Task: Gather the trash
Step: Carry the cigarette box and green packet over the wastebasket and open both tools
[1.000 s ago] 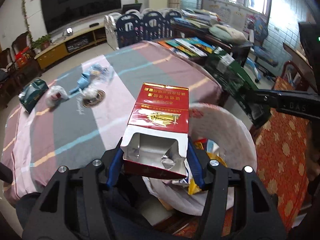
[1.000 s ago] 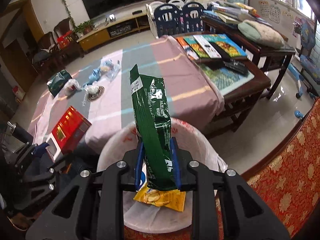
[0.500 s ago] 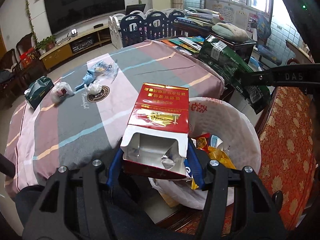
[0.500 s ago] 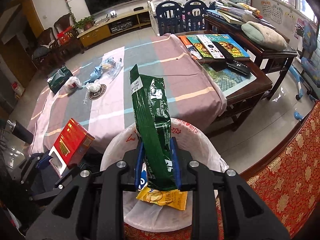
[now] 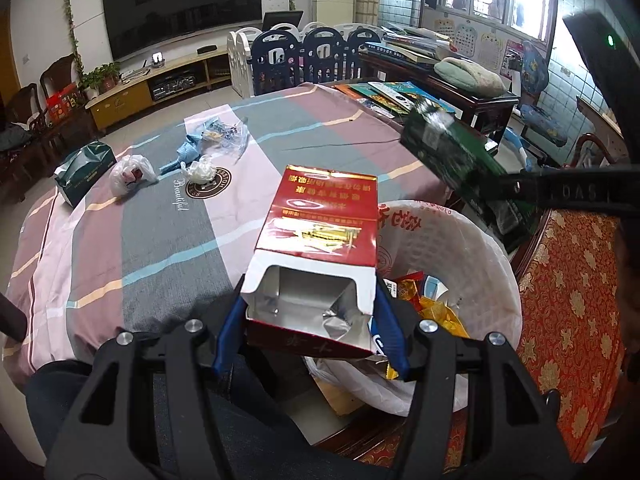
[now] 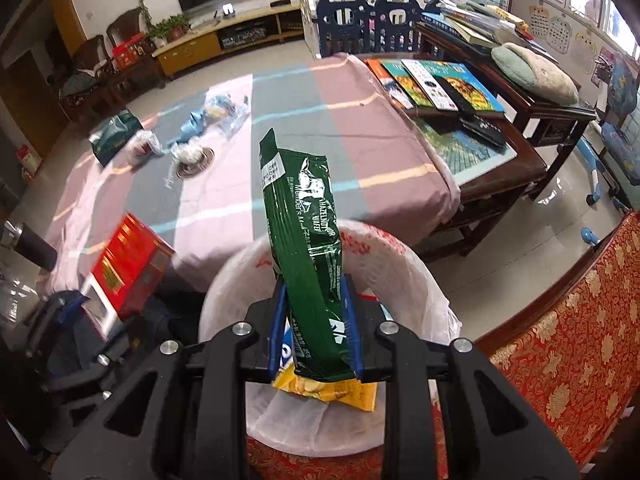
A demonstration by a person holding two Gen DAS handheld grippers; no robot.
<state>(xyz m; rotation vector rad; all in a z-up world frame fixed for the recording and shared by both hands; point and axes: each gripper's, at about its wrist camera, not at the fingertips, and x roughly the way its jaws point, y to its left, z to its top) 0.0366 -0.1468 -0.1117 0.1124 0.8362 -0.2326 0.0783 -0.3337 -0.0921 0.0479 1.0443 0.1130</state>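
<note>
My left gripper (image 5: 310, 332) pinched the red box (image 5: 320, 240) by its torn open end at the centre of the frame, just left of the bin (image 5: 496, 264). My right gripper (image 6: 316, 332) squeezed the green wrapper (image 6: 306, 248) upright over the bin's white liner (image 6: 400, 264). More trash (image 5: 132, 168) lay on the table (image 5: 160, 240), upper left

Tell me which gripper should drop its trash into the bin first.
Right. The right gripper holds the green wafer wrapper directly over the lined bin; the left gripper, with the red carton, sits at the bin's rim nearer the table.
</note>
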